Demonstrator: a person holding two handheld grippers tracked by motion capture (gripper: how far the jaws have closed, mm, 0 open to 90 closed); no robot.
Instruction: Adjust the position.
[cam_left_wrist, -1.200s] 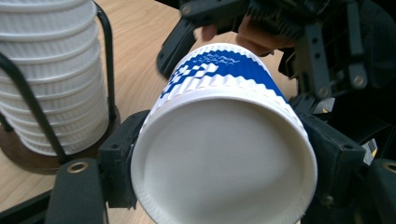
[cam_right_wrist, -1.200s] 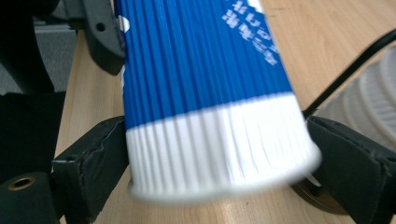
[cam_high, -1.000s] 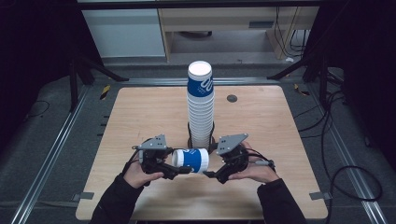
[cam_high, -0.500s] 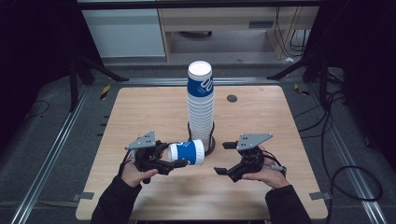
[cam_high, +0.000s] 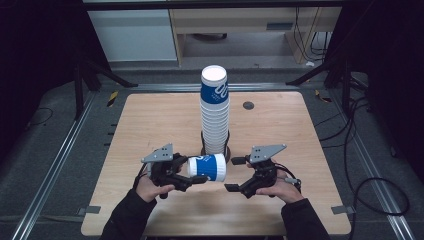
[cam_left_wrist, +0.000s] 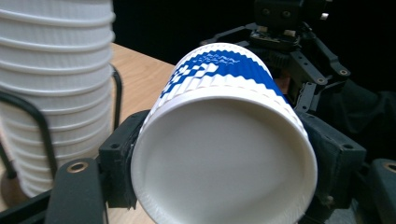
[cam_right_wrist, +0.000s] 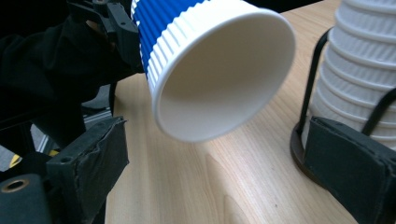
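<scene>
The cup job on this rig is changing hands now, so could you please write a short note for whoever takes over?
Left gripper: shut on the loose cup, which lies on its side above the table, mouth toward the other hand.
Right gripper: open, nothing between its jaws, just beyond the cup's mouth.
Cup stack: stands upside down in its black wire holder mid-table, right behind both grippers.
Done: one cup is off the stack and gripped.
Left: probably to put this cup where it belongs, then pull the next; I cannot tell where it should go.
</scene>
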